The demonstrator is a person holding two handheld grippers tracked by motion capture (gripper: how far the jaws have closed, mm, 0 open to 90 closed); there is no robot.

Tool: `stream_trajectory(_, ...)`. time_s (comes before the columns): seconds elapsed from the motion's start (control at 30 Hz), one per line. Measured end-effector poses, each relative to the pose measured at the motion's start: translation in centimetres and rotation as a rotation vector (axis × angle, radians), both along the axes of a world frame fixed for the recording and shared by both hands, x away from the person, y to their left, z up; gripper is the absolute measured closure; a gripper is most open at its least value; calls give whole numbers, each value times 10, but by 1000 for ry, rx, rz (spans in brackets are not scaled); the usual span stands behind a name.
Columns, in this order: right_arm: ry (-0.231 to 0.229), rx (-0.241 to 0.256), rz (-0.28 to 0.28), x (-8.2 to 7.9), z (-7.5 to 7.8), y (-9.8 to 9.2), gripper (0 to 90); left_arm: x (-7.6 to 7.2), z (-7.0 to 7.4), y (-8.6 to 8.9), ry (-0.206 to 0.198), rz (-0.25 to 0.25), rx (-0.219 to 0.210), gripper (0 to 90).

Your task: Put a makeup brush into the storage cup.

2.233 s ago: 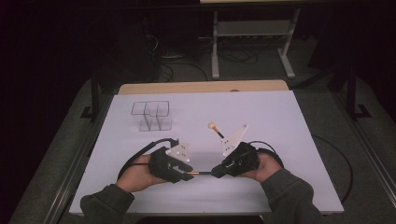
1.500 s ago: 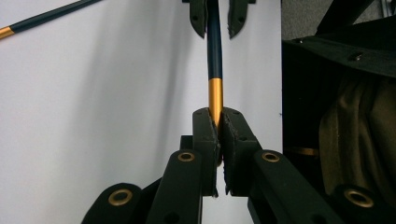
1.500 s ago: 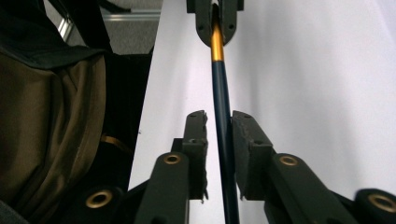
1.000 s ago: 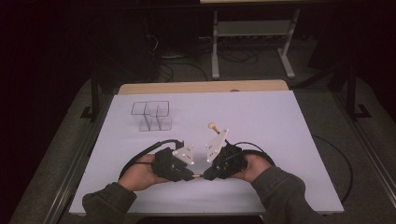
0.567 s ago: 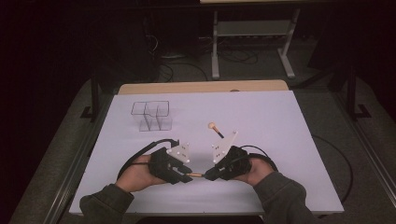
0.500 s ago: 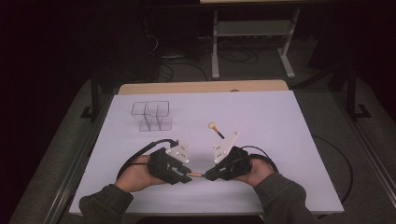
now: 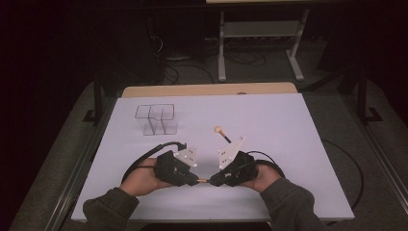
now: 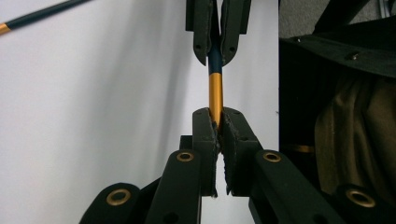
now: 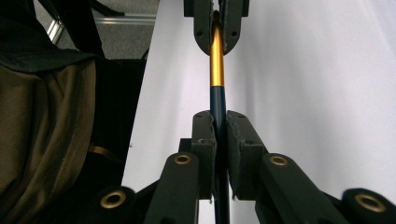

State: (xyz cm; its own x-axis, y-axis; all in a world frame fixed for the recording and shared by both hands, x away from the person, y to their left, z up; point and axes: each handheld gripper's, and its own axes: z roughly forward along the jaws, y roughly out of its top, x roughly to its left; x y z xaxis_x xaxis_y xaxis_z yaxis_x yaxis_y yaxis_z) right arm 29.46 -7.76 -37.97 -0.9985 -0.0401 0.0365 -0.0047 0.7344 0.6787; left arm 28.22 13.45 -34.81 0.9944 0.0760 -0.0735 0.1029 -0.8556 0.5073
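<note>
Gold and dark blue, a slim two-part rod [image 8: 215,88] spans the short gap between the two grippers, low over the near middle of the white table top [image 7: 269,120]. The left gripper [image 8: 216,125] has its black jaws pressed together on the gold end of the rod, and in the left gripper view the rod runs straight up from them into the closed jaws of the other gripper at the top of the picture. The right gripper [image 9: 218,122] clamps the dark blue part in the same way, its own jaws shut around it. In the high view the left gripper [image 7: 193,180] and the right gripper [image 7: 213,180] point at each other nearly tip to tip, with a small length of gold rod [image 7: 202,181] showing between them. A second thin dark stick with a round pale wooden knob [image 7: 219,130] lies on the table just beyond the right gripper. A clear plastic box with open compartments [image 7: 155,119] stands well apart, toward the far left of the table.
</note>
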Motion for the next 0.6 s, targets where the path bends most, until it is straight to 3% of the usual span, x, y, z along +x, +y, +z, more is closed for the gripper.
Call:
stream_trajectory(0.13, 7, -50, 4, 0, 4, 8, 760, -1, 1, -3, -2, -11, 36, 847)
stream_trajectory(0.4, -8, -149, 22, -4, 12, 24, 814, -2, 8, -4, -22, -14, 38, 848)
stream_trajectory(0.53, -9, -148, 29, -5, 10, 24, 822, -3, 7, -1, -23, -19, 18, 820)
stream_trajectory(0.6, -21, -126, 25, -5, 9, 23, 823, -4, 6, 1, -21, 1, -4, 735)
